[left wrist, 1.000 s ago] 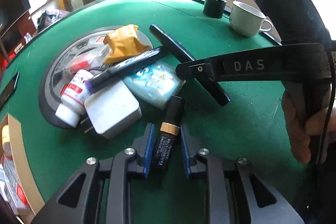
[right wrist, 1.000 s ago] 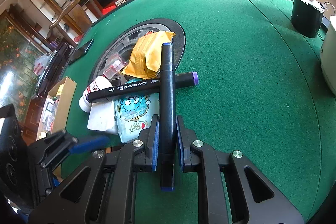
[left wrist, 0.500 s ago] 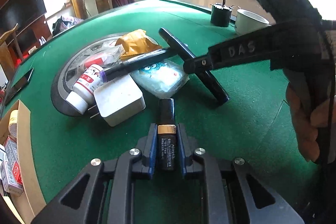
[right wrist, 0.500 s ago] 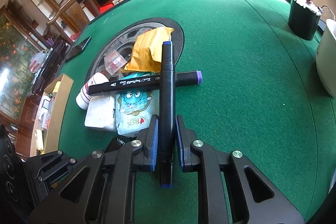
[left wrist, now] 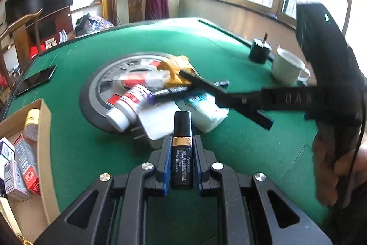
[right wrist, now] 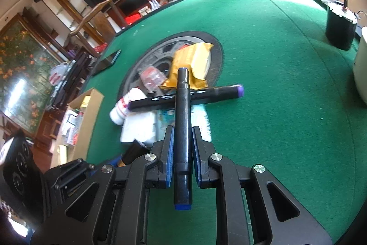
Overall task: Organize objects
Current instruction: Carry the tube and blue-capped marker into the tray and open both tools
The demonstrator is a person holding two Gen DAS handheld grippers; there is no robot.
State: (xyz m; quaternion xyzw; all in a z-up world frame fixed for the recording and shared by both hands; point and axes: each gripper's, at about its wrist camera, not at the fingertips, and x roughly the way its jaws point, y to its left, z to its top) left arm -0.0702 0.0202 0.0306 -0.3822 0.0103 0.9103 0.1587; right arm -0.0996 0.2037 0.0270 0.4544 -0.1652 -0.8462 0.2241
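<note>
My left gripper (left wrist: pixel 182 144) is shut on a black battery with a gold band (left wrist: pixel 182 148) and holds it above the green table. My right gripper (right wrist: pixel 182 137) is shut on a black marker with blue ends (right wrist: pixel 182 111) and holds it over the pile. It also shows in the left wrist view (left wrist: pixel 231 98). A second black marker with purple ends (right wrist: pixel 185 95) lies across the pile. The pile holds a white bottle (left wrist: pixel 128 105), a white charger (left wrist: pixel 158 125), a tissue pack (left wrist: pixel 206 109) and a yellow packet (right wrist: pixel 192 61).
A cardboard box (left wrist: pixel 44 130) with several small packs stands at the left table edge. A black phone (left wrist: pixel 36 80) lies far left. A white mug (left wrist: pixel 289 67) and a black cup (left wrist: pixel 259 52) stand at the right. A round grey disc (left wrist: pixel 103 82) lies under the pile.
My left gripper closed on the battery and lifted it off the table. My right gripper raised the blue-ended marker off the pile.
</note>
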